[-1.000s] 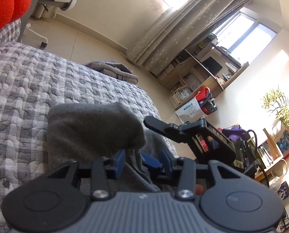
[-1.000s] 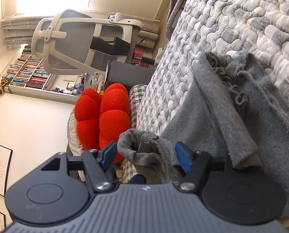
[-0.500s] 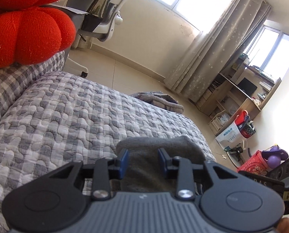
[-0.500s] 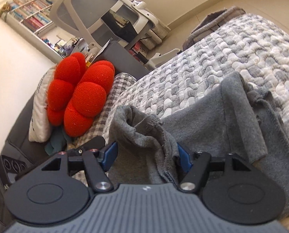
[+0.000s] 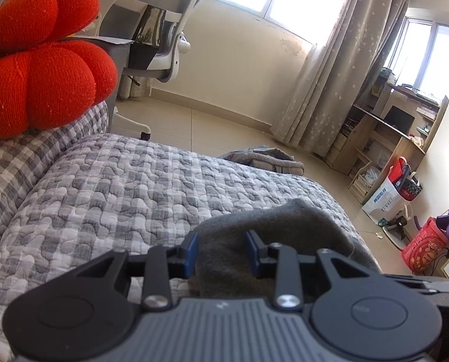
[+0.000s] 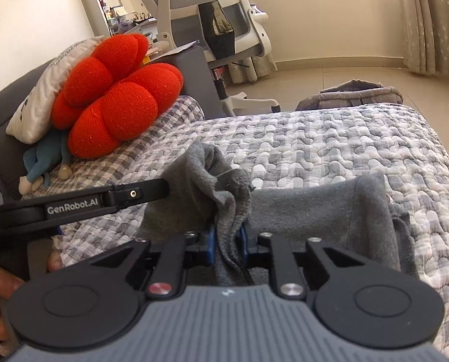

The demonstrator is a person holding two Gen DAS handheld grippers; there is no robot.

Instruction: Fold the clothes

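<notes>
Both claws' tips hidden, grey garment (image 6: 315,208) bunched

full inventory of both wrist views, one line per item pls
grey garment: 1, grey, on the quilt, an edge in each gripper
quilt: 1, grey-white check, covering the bed
red cushion: 1, red, at the bed's head
white pillow: 1, white, behind the cushion
blue soft toy: 1, blue, under the cushion
folded clothes: 1 pile, grey, at the bed's far edge
office chair: 1, white-grey, beyond the bed
curtain: 1, beige, by the window
left gripper: black, blue pads, gripping the garment
right gripper: black, blue pads, clamped on a bunched edge
</notes>
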